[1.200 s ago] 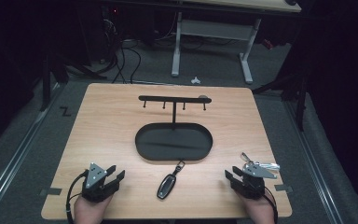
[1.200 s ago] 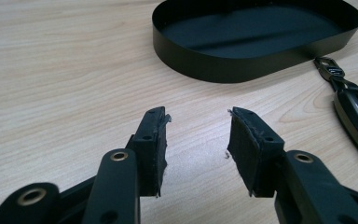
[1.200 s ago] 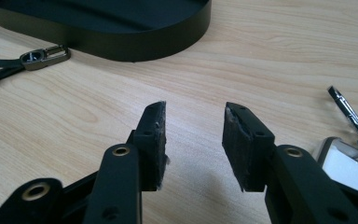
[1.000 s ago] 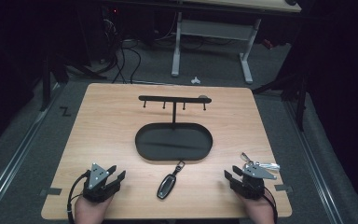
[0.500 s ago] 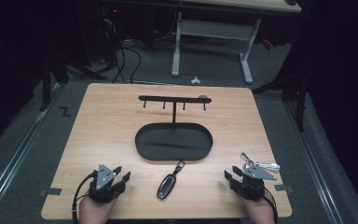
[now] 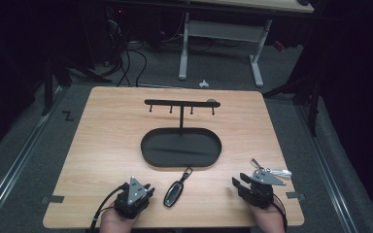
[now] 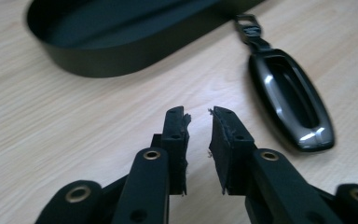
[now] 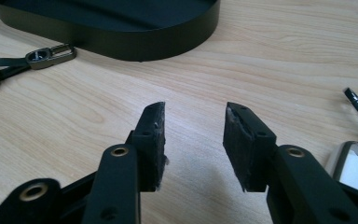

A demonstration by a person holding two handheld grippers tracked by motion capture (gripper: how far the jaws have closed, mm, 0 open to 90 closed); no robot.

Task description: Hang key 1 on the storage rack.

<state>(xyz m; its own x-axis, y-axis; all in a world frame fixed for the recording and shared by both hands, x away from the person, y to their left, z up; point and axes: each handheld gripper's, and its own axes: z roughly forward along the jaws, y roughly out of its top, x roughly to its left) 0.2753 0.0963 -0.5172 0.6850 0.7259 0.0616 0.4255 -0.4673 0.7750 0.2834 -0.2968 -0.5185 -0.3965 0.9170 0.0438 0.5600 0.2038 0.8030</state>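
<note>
The left gripper (image 6: 143,190) rests near the table's (image 6: 102,141) front edge, jaws slightly parted around nothing. The right gripper (image 6: 241,185) sits toward the front right corner, jaws spread wider and empty, with silver keys (image 6: 272,171) just beside it. Between the two lies a black key fob (image 6: 175,193). Behind it, mid-table, stands a black oval tray (image 6: 181,147) with a hook rack (image 6: 180,103) rising from its far side.

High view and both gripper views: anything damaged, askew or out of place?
Only wear: the black fingers of the left gripper have frayed, ragged pad edges, as do the right gripper's. The black car key fob lies flat beside the black oval tray.
</note>
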